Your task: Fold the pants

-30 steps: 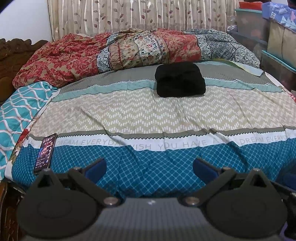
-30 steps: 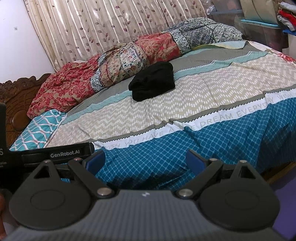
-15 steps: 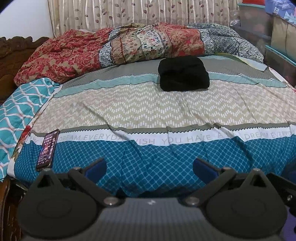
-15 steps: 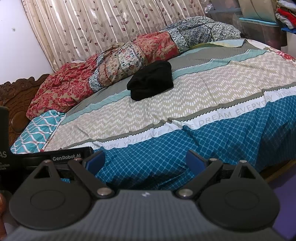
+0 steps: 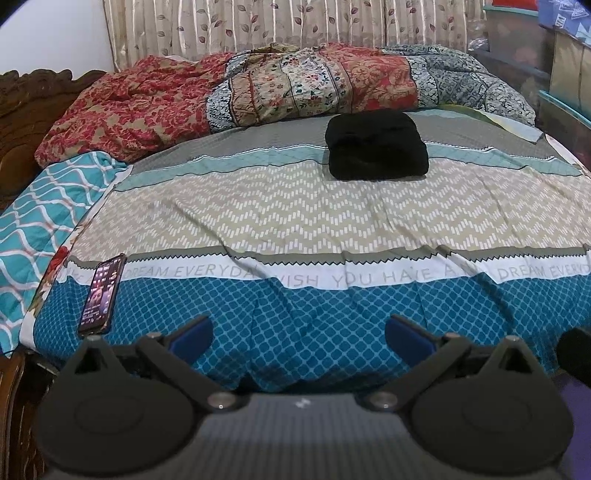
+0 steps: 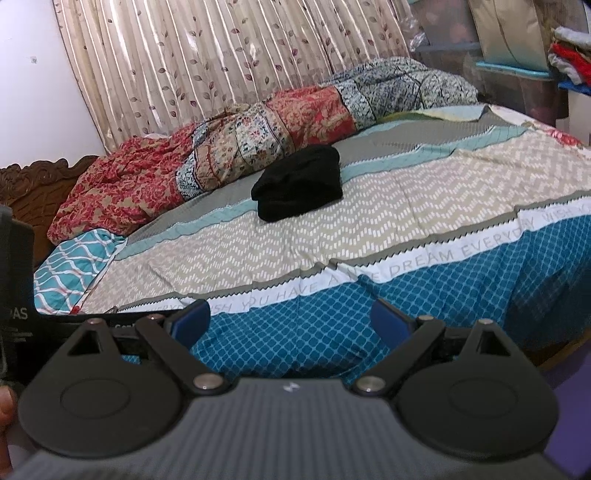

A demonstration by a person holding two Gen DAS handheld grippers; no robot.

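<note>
From the left wrist camera, the left gripper (image 5: 299, 334) hangs low in front of the bed (image 5: 295, 321). Its two blue fingers (image 5: 192, 334) are spread wide apart and hold nothing. The black pants (image 5: 376, 146) lie far up the bed, folded into a thick bundle. They sit on the gray and light blue stripes of the bedsheet (image 5: 295, 218), just in front of the bunched-up red flowery blanket (image 5: 221, 96). The pants are well apart from the gripper. A phone (image 5: 101, 293) lies flat near the left edge of the bed, with its screen lit. A blue and white pillow (image 5: 48, 210) lies at the left side. A curtain (image 5: 295, 26) with leaves on it hangs behind the bed.

From the right wrist camera, the right gripper (image 6: 291, 323) also hangs in front of the bed (image 6: 443, 295). Its blue fingers (image 6: 388, 321) are wide apart and hold nothing too. The pants (image 6: 299, 182) show as a black folded bundle up the bed, touching no gripper. The blanket (image 6: 221, 155) lies just behind them. At the left edge is part of the other gripper's black body (image 6: 16, 295) with white letters on it. The curtain (image 6: 221, 62) covers the wall behind.
</note>
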